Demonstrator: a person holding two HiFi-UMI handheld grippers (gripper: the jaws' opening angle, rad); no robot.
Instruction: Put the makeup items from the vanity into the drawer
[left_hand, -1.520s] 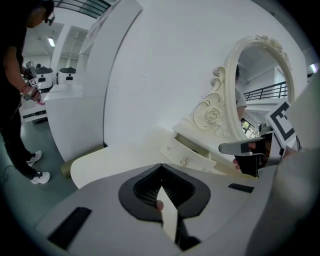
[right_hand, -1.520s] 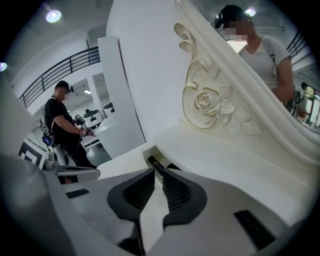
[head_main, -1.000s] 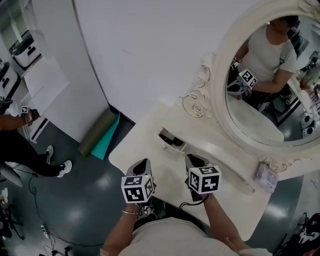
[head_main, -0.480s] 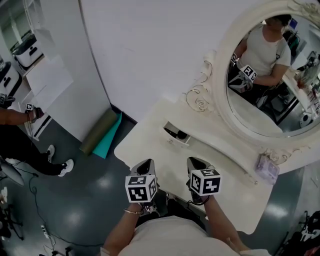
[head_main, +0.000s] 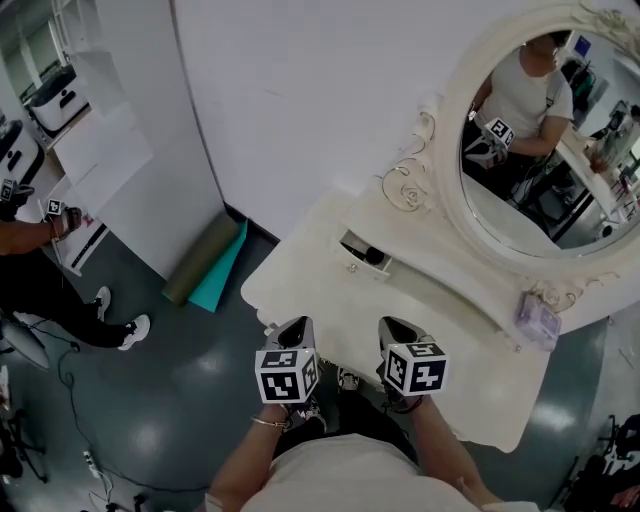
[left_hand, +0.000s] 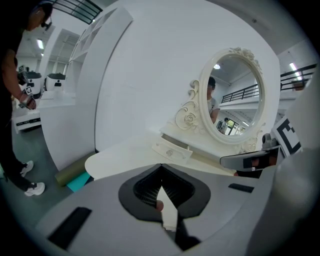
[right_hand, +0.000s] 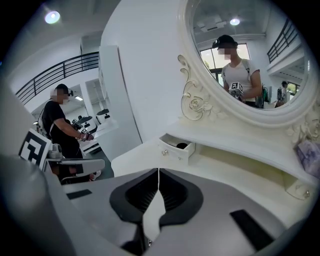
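Two closed claws (head_main: 298, 326) (head_main: 393, 326) before open drawer (head_main: 354, 263)

We counted two grippers, a left gripper (head_main: 299, 323) and a right gripper (head_main: 391, 323), one vanity (head_main: 470, 335), one oval mirror (head_main: 520, 205), one open drawer (head_main: 356, 265) with one dark item (head_main: 374, 256), one translucent pouch (head_main: 537, 320), one rolled mat (head_main: 200, 262), one teal mat (head_main: 226, 268), one bystander (head_main: 40, 290).

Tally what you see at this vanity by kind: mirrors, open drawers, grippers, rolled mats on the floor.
Mirrors: 1, oval mirror
Open drawers: 1, drawer
Grippers: 2, left gripper and right gripper
Rolled mats: 1, rolled mat
Total: 5
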